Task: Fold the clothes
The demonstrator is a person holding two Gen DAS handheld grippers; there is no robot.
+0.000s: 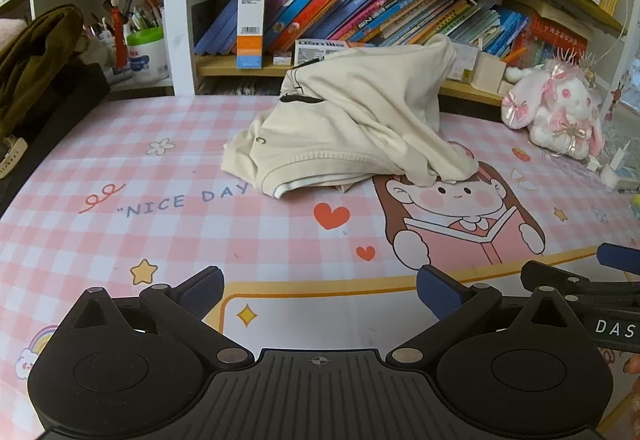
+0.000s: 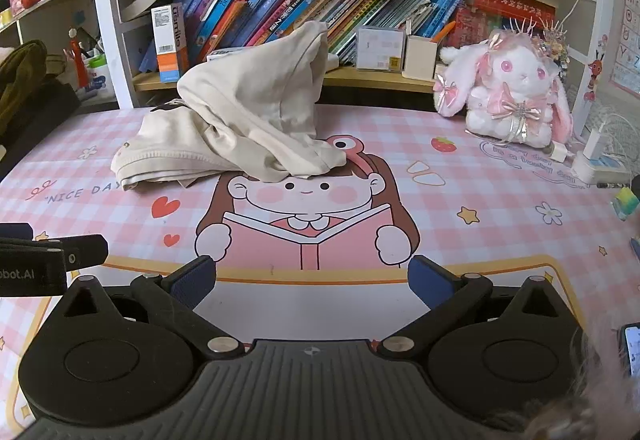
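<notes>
This is a home, most likely a child's study corner. The table (image 2: pixel 500 208) wears a pink checked mat (image 1: pixel 120 232) printed with a cartoon girl reading and the words "NICE DAY". Behind it a shelf (image 2: pixel 360 78) holds a leaning row of colourful books (image 2: pixel 280 8). A pink and white plush rabbit (image 2: pixel 516 88) sits on the table, and a tub of pens (image 1: pixel 144 40) stands at the far left.

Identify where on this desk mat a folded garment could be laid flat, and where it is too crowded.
Free: the near mat between the cream garment and both open hand-held grippers, and the left part by the "NICE DAY" print. Crowded: far right, around the plush rabbit and chargers.
</notes>
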